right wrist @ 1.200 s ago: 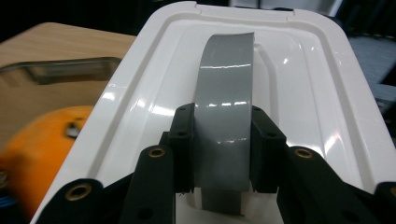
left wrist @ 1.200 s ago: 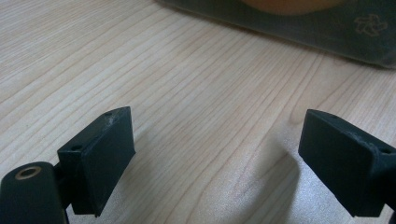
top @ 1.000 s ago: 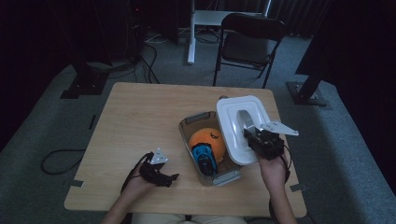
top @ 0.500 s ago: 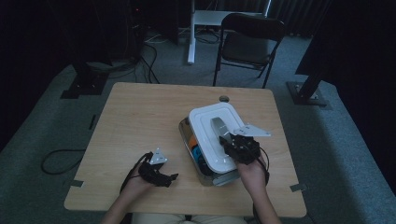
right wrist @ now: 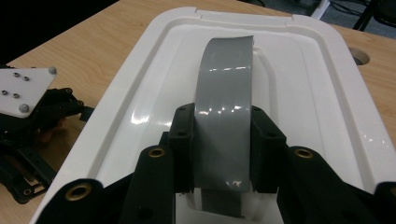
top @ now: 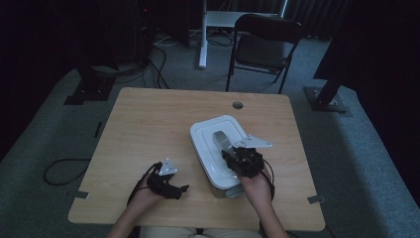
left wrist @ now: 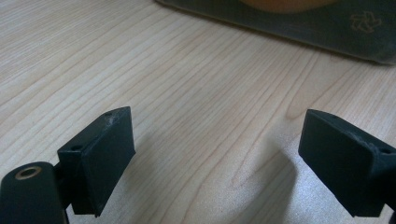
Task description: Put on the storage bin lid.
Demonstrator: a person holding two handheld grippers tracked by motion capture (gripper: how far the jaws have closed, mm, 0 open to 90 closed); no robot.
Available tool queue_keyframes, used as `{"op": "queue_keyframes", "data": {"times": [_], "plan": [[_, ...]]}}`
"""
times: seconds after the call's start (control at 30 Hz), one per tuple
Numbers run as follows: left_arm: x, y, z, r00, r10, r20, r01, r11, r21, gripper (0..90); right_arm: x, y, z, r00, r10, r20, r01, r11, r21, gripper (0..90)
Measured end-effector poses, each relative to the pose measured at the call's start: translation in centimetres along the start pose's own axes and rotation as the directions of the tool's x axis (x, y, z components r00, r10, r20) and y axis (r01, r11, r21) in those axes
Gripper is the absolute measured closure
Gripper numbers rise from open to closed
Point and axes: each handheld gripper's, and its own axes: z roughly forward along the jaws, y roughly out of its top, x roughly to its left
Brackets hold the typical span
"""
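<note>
One wooden table (top: pixel 148 129) is carrying everything, and a small round hole (top: pixel 237 105) is sitting near its far edge. Right of the table's middle, a clear plastic bin (top: pixel 225 189) is resting under a white lid (top: pixel 208 139), which is covering it almost wholly; just the bin's near corner is peeking out toward the table's near edge. In the left gripper view the bin's wall (left wrist: pixel 327 28) is showing along the top, with something orange (left wrist: pixel 280 3) inside it, too cropped to identify, and a small moulded emblem (left wrist: pixel 365 21) with no readable letters.

A grey arched handle (right wrist: pixel 226 107) is rising from the lid's centre. The right gripper (right wrist: pixel 223 149) is clamping on this handle, jaws pressing on both of its sides, holding the lid over the bin.

The left gripper (top: pixel 168 181) is lying near the table's near edge, left of the bin and apart from it, its jaws standing wide apart with bare wood between them.
</note>
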Motion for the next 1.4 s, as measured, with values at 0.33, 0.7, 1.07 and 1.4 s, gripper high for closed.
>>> {"op": "queue_keyframes", "data": {"times": [0.33, 0.7, 1.07, 1.4], "plan": [[-0.2, 0.0, 0.2, 1.0, -0.008, 0.001, 0.008, 1.0, 0.002, 11.3, 0.2, -0.8, 0.1, 0.9999, 0.012, -0.003, -0.012, 1.0, -0.006, 67.1], [-0.2, 0.1, 0.3, 0.9999, -0.014, -0.007, 0.014, 0.9999, 0.008, 11.3, 0.7, -0.8, 0.6, 0.9999, -0.003, 0.013, 0.002, 1.0, 0.009, 67.0], [-0.2, 0.3, 0.1, 0.9995, -0.029, -0.014, 0.029, 0.9996, 0.002, 11.4, 0.2, -0.7, 0.4, 0.9979, 0.03, -0.057, -0.03, 1.0, -0.002, 51.5], [0.0, 0.5, 0.0, 0.9991, -0.043, -0.004, 0.043, 0.9991, -0.007, 11.3, -1.5, -0.5, -1.3, 0.9991, 0.03, -0.03, -0.032, 0.996, -0.08, 34.7]]}}
